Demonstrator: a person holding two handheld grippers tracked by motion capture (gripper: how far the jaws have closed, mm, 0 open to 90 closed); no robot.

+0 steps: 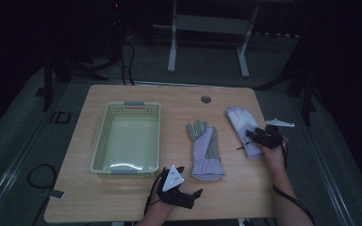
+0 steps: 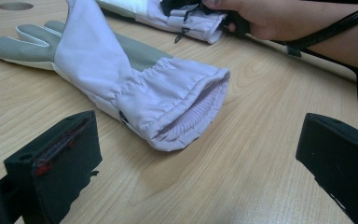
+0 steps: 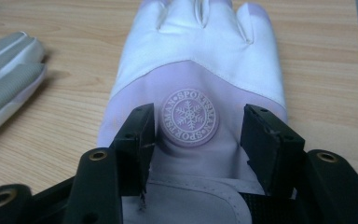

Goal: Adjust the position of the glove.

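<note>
Two gloves were laid on the table (image 1: 122, 197).
Right claw (image 3: 196, 135) was set half-apart astride the white glove (image 3: 200, 51), pads not seen pressing; left claw (image 2: 191, 158) was held wide apart before the grey-palmed glove (image 2: 121, 70).

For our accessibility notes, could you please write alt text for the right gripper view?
The right gripper, jaws apart, sits low over the back of a lilac-and-white glove, straddling its round snowflake badge. The glove lies on a wooden table.

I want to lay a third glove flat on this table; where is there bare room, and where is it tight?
The widest bare wood on the table is the back strip beyond the basket, up to the round hole. The front right corner, nearer than the right gripper, is also free. It is crowded mid-table, where the grey-palmed glove and the white-backed glove lie close together.
</note>
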